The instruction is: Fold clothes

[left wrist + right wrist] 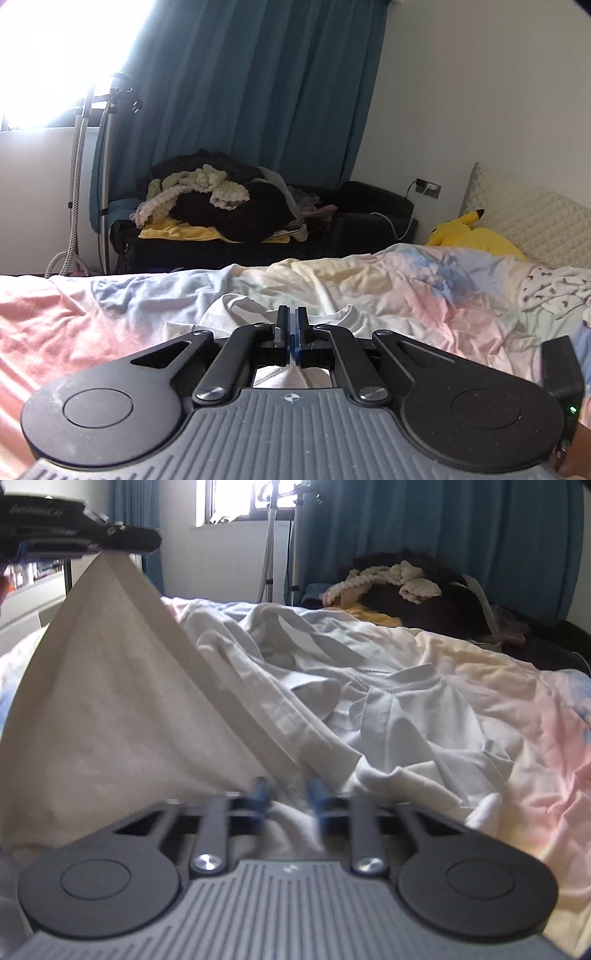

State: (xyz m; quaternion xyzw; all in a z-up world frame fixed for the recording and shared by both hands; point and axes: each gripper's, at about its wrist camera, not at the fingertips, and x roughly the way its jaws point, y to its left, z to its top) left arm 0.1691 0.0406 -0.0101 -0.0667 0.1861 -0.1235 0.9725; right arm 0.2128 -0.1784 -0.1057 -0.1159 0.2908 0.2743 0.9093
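At the far left of the right wrist view, the left hand-held gripper [86, 548] is raised above the bed [517, 709], its jaws pressed together on a corner of the white garment [110, 709]; the cloth falls from that pinch in a taut, tent-like sheet, which suggests the corner is held up so that the fabric hangs open and its edges can be found. The left wrist view agrees: the two fingers meet with almost no gap, and white cloth shows beneath and beyond them. Moving right, the rest of the garment lies in rumpled ridges on the pastel duvet [535, 738], a collar or neckline visible near the middle, so it is crumpled rather than folded. The right hand-held gripper [288, 794] sits low at the garment's near edge with its blue-padded jaws apart and blurred; cloth lies between and under them, but I cannot tell whether they are moving in on it or have just let go. Its low place fits a second hold along the same hem, which would let the two holds stretch the cloth flat. Further right, beyond the bed, a heap of other clothes [406, 587] rests on a dark sofa before the blue curtain [443, 524].
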